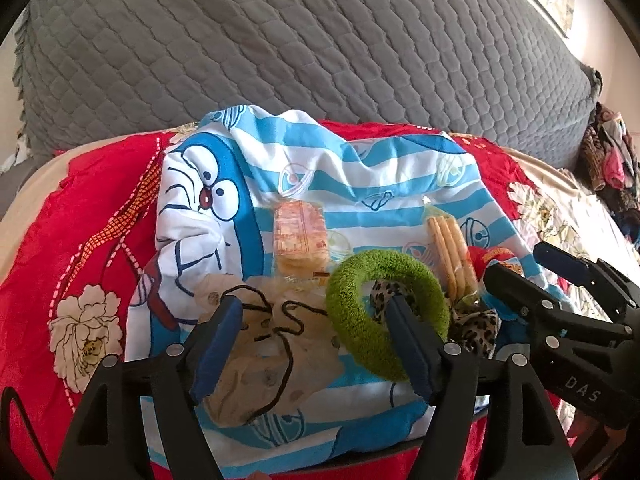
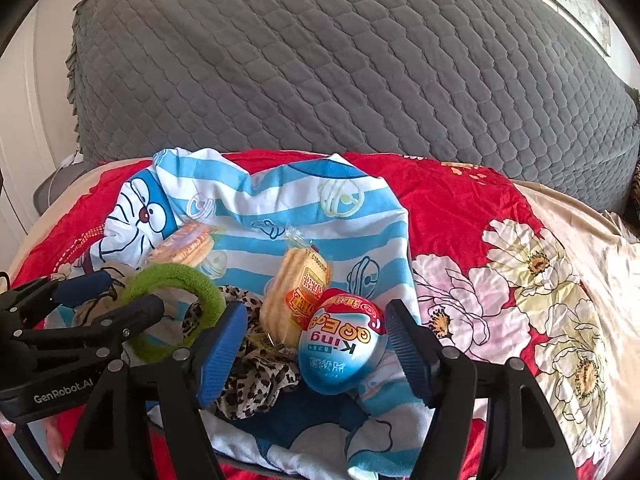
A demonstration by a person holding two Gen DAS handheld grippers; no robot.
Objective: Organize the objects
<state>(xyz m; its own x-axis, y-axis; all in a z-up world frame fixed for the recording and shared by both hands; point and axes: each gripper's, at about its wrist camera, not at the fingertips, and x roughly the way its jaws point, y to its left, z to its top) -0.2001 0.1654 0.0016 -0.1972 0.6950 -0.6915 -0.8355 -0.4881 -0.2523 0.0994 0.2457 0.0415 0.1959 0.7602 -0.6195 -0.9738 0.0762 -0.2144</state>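
A blue-striped cartoon cloth (image 1: 304,168) lies on the red flowered bedspread (image 1: 80,216) and holds the objects. My left gripper (image 1: 316,332) is open over a beige dotted pouch with a black cord (image 1: 264,348); its right finger reaches through a green fuzzy ring (image 1: 384,308). My right gripper (image 2: 316,340) is open around a blue and red egg-shaped toy pack (image 2: 340,348). Beside it lie a leopard-print scrunchie (image 2: 256,380), a wrapped biscuit pack (image 2: 292,292) and a second snack pack (image 2: 184,244).
A grey quilted sofa back (image 1: 320,40) rises behind the bedspread. A pile of clothes (image 1: 608,160) lies at the far right. The bedspread's flowered part (image 2: 540,280) stretches to the right of the cloth.
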